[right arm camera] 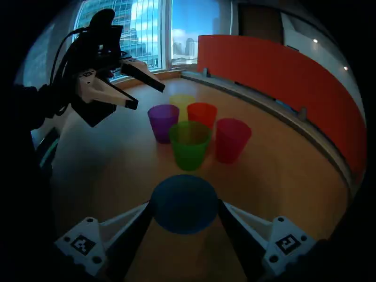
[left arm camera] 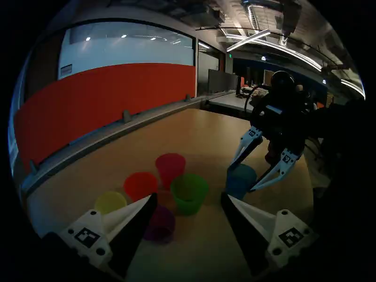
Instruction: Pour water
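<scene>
An upright blue cup [right arm camera: 184, 202] sits between the fingers of my right gripper [right arm camera: 185, 204], which touch its two sides. The left gripper view shows the same: the right gripper [left arm camera: 240, 178] closed round the blue cup [left arm camera: 239, 181] low over the wooden table [left arm camera: 197, 136]. My left gripper [left arm camera: 188, 199] is open and empty, hovering just short of a cluster of cups: green [left arm camera: 189, 191], purple [left arm camera: 160, 223], yellow [left arm camera: 110, 202], orange [left arm camera: 140, 184] and red [left arm camera: 170, 168]. From the right gripper view the left gripper [right arm camera: 149, 96] hangs open above and left of the purple cup [right arm camera: 163, 122].
The green cup [right arm camera: 189, 143] stands closest to the blue one, with the red cup [right arm camera: 231, 138] to its right. A red wall panel [left arm camera: 103, 103] and a low ledge run along the table's far side. Windows [right arm camera: 141, 28] lie behind the left gripper. A person's dark sleeves hold both grippers.
</scene>
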The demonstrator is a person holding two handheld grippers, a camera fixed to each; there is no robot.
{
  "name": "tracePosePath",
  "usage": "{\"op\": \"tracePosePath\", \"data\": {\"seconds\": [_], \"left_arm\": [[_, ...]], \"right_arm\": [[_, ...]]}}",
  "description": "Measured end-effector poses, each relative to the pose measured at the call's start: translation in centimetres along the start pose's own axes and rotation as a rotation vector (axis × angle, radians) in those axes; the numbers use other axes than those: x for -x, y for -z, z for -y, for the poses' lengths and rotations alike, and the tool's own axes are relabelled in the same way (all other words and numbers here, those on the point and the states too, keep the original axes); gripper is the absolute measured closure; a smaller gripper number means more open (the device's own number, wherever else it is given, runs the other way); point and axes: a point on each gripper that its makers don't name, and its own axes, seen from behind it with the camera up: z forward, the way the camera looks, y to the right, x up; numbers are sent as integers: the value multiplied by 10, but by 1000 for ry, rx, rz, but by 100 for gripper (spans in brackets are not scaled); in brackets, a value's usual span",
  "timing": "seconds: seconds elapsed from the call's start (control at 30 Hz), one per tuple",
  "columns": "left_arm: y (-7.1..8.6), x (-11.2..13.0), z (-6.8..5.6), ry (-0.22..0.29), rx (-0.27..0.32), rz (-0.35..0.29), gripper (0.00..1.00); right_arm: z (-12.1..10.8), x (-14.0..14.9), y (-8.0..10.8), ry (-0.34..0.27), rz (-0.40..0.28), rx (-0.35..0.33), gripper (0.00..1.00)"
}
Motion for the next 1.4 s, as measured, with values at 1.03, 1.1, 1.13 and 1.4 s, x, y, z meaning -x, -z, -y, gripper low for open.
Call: {"op": "tracePosePath", "data": {"seconds": [1.03,1.1,1.13,1.4], "left_arm": [[-5,4,-2,-7,3,13,0],[-6,4,-3,-8,4,14,0],[-6,4,-3,-9,3,15,0],[-9,5,-4,-8,4,18,0]], "right_arm": [[-8,-18,15,-8,-80,27,8],[-10,-22,20,-11,-94,34,8],[-11,-25,22,-10,-103,37,8],[-19,-50,47,-12,-188,71,9]]}}
